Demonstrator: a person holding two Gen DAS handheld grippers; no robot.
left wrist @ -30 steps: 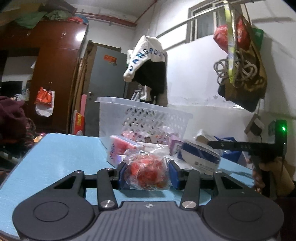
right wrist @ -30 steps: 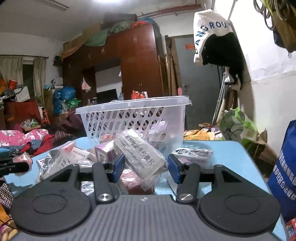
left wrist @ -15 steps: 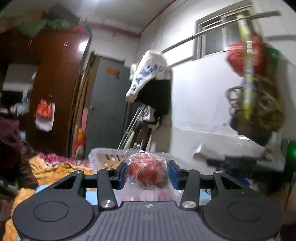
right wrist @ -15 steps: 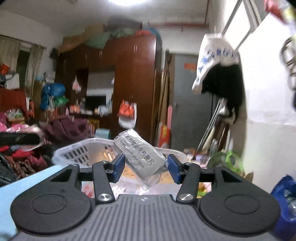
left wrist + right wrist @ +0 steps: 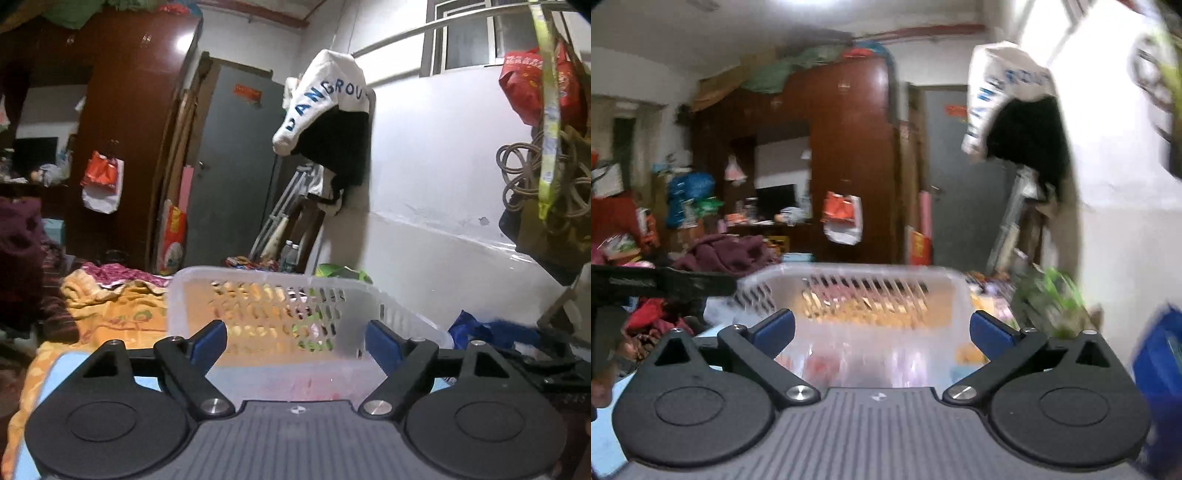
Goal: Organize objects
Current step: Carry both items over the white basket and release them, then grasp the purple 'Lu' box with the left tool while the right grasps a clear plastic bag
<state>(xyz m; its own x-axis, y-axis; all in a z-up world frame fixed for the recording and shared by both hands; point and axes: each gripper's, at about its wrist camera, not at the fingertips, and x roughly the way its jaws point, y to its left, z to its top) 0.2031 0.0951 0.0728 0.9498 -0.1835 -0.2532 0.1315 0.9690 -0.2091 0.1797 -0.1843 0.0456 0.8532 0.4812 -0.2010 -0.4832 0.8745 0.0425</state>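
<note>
A clear white plastic basket (image 5: pixel 280 302) stands on the blue table just ahead of both grippers; it also shows in the right wrist view (image 5: pixel 857 291). My left gripper (image 5: pixel 297 341) is open and empty above the basket's near rim. A reddish blur (image 5: pixel 295 384) lies low inside the basket under it. My right gripper (image 5: pixel 882 332) is open and empty over the basket too. Blurred red and pink packets (image 5: pixel 827 363) show through the basket wall below it. The left gripper's black arm (image 5: pixel 661 282) shows at the left of the right wrist view.
The blue table (image 5: pixel 74 363) edge lies at my left. A brown wardrobe (image 5: pixel 122 122), a grey door (image 5: pixel 229 166) and a hanging white-and-black jacket (image 5: pixel 328 122) stand behind. Bags and coiled cord (image 5: pixel 543 177) hang on the right wall. A blue bag (image 5: pixel 1160 365) sits right.
Both grippers have opened over the basket. The red wrapped item has left the left gripper and the grey packet has left the right gripper. The view has dropped closer to the basket.
</note>
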